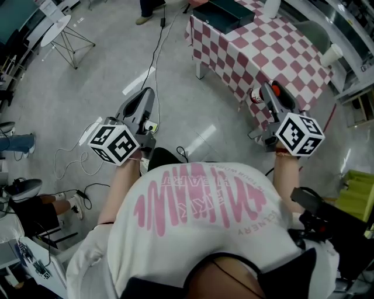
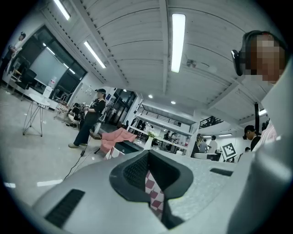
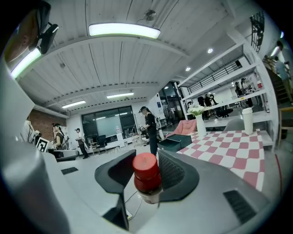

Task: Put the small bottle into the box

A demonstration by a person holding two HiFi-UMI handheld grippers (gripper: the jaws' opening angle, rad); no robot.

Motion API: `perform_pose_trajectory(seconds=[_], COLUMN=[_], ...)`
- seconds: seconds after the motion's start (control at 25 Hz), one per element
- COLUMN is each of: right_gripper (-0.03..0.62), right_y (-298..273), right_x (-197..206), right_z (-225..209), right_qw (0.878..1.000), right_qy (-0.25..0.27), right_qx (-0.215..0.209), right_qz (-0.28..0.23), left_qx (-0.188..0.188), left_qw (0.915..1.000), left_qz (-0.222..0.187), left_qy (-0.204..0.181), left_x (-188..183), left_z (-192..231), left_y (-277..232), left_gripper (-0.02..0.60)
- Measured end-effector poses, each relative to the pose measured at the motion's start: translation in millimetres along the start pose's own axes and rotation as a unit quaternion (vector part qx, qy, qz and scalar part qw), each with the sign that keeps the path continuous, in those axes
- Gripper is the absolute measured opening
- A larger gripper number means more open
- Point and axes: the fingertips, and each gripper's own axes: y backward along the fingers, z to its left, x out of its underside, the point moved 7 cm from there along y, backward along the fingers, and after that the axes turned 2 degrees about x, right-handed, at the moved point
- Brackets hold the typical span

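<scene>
A small bottle (image 3: 147, 176) with a red cap stands between the jaws of my right gripper (image 3: 147, 172), which is shut on it and held off the floor. From the head view, that gripper (image 1: 264, 92) and the bottle (image 1: 256, 96) hang by the near corner of the red-and-white checkered table (image 1: 280, 52). The dark open box (image 1: 225, 14) lies at the table's far end and also appears ahead in the right gripper view, box (image 3: 176, 142). My left gripper (image 1: 145, 96) hovers over the floor on the left, shut and empty (image 2: 151, 170).
A white cup (image 1: 331, 54) and a white vase (image 3: 200, 123) stand on the table. Cables (image 1: 155, 52) trail across the grey floor. A folding stand (image 1: 61, 32) is at far left and a yellow-green crate (image 1: 359, 193) at right. A person (image 3: 150, 130) stands beyond the table.
</scene>
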Motion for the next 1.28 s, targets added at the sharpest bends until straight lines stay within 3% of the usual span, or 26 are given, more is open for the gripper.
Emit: perform_pose_trajectory(seconds=[0.64, 0.88, 1.0, 1.28], right_gripper=[0.156, 0.156, 0.156, 0.156], right_y=[-26.3, -39.6, -44.8, -73.4], right_x=[15.6, 6.3, 2.0, -20.3], right_z=[-20.1, -20.0, -23.6, -26.8], right_qw=[0.999, 1.000, 1.000, 1.000], right_qy=[-0.029, -0.021, -0.019, -0.003], right_qx=[0.008, 0.005, 0.006, 0.019], right_qz=[0.028, 0.017, 0.009, -0.004], left_qx=[0.009, 0.014, 0.025, 0.058], left_qw=[0.9996, 0.9994, 0.9989, 0.9981], left_qz=[0.021, 0.019, 0.014, 0.002], left_qy=[0.019, 0.025, 0.037, 0.020], left_x=[3.6, -3.8, -6.2, -25.7], left_z=[23.4, 39.6, 45.8, 60.8], left_y=[-36.5, -56.3, -68.7, -108.9], left_gripper=[0.008, 0.008, 0.008, 0.008])
